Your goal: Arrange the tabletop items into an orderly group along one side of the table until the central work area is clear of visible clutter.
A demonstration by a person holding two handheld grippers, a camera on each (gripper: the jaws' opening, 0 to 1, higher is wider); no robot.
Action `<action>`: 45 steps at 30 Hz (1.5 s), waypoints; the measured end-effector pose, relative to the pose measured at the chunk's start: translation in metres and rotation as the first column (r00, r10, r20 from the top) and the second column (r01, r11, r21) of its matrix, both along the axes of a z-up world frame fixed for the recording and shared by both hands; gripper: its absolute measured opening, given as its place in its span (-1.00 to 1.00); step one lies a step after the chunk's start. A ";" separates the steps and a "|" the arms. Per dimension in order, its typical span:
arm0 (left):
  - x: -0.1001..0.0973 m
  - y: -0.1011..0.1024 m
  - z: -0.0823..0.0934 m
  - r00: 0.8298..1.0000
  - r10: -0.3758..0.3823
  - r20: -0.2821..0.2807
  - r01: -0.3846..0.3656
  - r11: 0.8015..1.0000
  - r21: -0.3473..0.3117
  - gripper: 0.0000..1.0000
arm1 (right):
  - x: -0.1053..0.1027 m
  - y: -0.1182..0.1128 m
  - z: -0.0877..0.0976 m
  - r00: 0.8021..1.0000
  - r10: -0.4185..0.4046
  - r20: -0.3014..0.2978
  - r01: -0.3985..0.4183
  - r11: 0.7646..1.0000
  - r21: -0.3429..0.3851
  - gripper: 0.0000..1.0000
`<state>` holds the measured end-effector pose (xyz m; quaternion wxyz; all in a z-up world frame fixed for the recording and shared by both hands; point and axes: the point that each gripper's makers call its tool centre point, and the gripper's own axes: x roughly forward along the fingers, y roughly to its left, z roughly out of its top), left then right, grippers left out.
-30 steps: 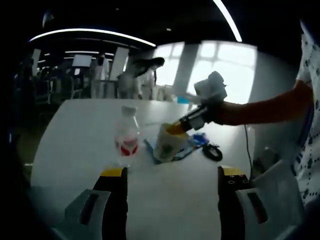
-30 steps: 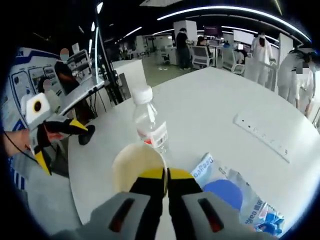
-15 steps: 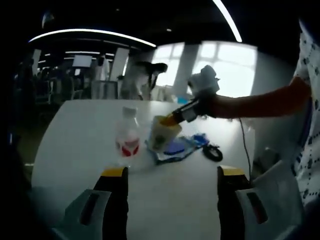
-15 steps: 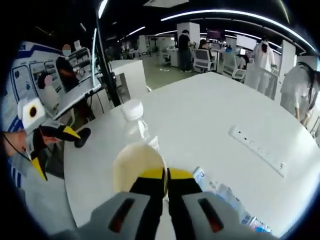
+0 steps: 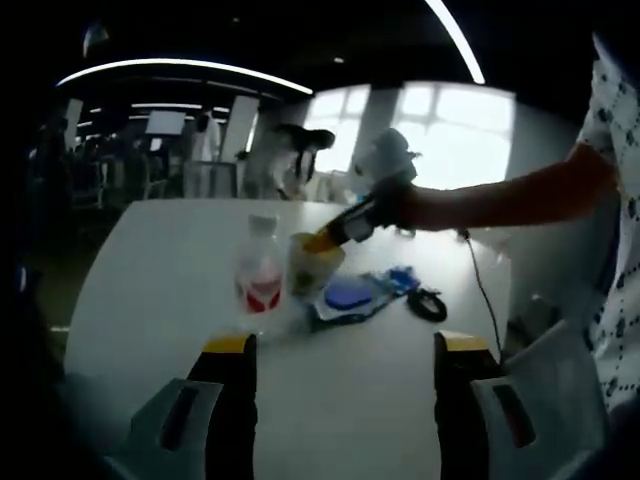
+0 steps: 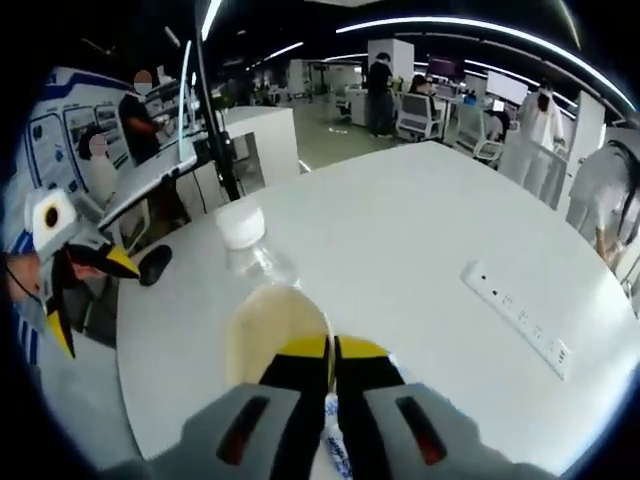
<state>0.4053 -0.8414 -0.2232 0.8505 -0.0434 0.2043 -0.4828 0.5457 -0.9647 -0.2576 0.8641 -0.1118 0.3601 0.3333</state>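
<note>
Paper cup (image 5: 313,263) pinched by its rim in the right gripper (image 6: 331,352), mouth tilted up, just right of the upright water bottle (image 5: 258,277).
Cup interior looks empty. Blue packet (image 5: 350,297) and black cable (image 5: 427,304) lie right; white table (image 5: 150,270) is open near and left. Left gripper (image 5: 343,345) hovers, jaws wide.
</note>
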 end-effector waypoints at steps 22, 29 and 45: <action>0.002 0.005 -0.014 0.999 0.026 -0.027 -0.026 1.000 0.008 0.36 | 0.011 0.003 -0.038 0.996 0.040 -0.080 -0.041 0.999 -0.019 -1.00; 0.002 0.005 -0.017 0.999 0.029 -0.033 -0.029 1.000 0.008 0.36 | 0.014 0.003 -0.048 0.994 0.042 -0.097 -0.045 0.999 -0.026 -1.00; 0.005 0.004 -0.020 0.999 0.028 -0.037 -0.028 1.000 0.005 0.35 | 0.013 0.002 -0.058 0.991 0.042 -0.128 -0.045 0.999 -0.027 -1.00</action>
